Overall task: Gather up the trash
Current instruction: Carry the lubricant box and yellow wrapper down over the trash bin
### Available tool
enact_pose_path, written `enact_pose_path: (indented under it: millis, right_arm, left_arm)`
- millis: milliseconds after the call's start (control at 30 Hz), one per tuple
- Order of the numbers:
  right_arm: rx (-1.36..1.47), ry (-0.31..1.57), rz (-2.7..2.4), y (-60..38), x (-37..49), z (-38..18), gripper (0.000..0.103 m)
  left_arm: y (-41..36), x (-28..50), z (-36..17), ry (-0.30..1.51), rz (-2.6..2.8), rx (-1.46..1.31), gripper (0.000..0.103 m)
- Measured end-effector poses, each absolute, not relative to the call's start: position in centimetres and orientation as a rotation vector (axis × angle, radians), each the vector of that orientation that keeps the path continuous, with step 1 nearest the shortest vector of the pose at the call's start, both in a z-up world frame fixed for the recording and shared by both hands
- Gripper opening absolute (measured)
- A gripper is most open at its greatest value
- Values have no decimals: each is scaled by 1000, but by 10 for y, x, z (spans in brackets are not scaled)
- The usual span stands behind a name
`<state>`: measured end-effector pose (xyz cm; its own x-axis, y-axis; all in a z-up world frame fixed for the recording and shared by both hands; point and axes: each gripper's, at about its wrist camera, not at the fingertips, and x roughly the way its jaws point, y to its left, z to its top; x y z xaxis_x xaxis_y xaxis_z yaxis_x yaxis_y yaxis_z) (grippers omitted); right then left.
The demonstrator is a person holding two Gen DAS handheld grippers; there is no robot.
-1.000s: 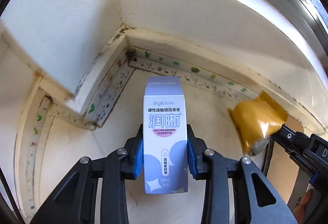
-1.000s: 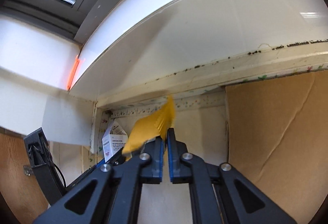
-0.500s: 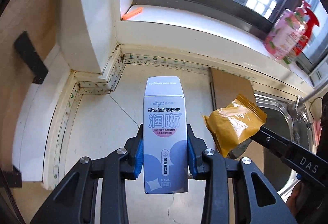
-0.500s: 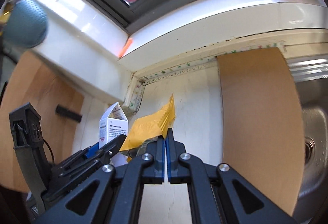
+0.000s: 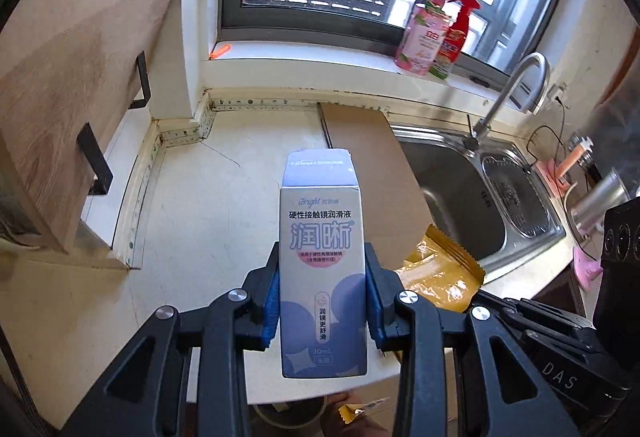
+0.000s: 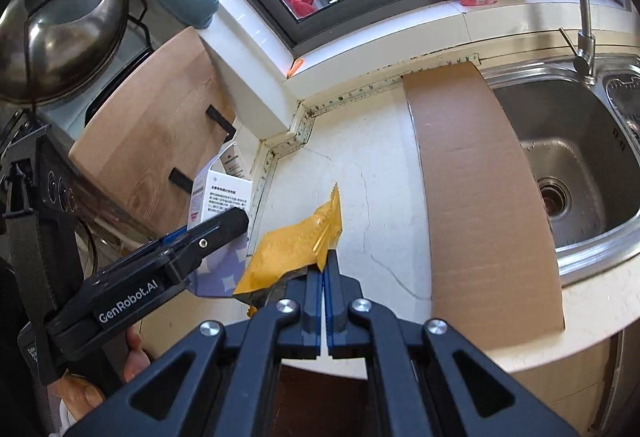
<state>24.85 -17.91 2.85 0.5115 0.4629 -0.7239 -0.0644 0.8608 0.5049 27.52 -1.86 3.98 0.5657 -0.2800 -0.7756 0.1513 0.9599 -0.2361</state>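
Observation:
A small white and lilac carton (image 5: 322,261) with printed text stands upright between the blue pads of my left gripper (image 5: 322,299), which is shut on it, high above the pale counter (image 5: 208,205). To its right hangs a crumpled yellow foil wrapper (image 5: 438,275). My right gripper (image 6: 323,269) is shut on that yellow wrapper (image 6: 294,245) by its edge. The carton (image 6: 220,193) and the left gripper's arm also show at the left of the right wrist view. A person's hand (image 6: 134,357) holds that gripper.
A flat cardboard sheet (image 6: 472,189) lies on the counter beside a steel sink (image 6: 568,165) with a tap (image 5: 516,85). Two spray bottles (image 5: 436,33) stand on the window sill. A wooden board (image 5: 68,85) leans at the left. Beyond it sits a lidded pot (image 6: 64,25). A bin rim (image 5: 288,413) shows below the counter edge.
Both grippers have pulled up and back from the counter's corner with the carton and the wrapper still held. The window, the sink and the counter's front edge have come into view.

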Motion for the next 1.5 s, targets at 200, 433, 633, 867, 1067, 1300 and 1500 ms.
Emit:
enact_pose_path:
  millis: [200,433,633,867,1067,1300,1500]
  right_arm:
    - [432,1031,325,-176,173,23,1]
    - [368,1066,333,-182,114,12,1]
    - [345,1122,360,-193,79,-3,1]
    - [358,1215,372,-213,47,-46,1]
    - [383,1308,349,-222,34,-103,1]
    - [461,1429,302,-224,35,-203,1]
    - [453,1532,249,-206,56,-301,1]
  left_arm:
    - [-30,197,33,943,-343,-143,33]
    - [-52,134,17,945,-382,-103,33]
    - [-70,89,-2,986,-384,-105,33]
    - [-82,57,-50,1103,-334,-126,33]
    - [-82,42,-108,1202,-315,-151,33]
    - [-69,37,-203,1319,-269,-215,33]
    - [-53,46,-296,1386,-230,-265,34]
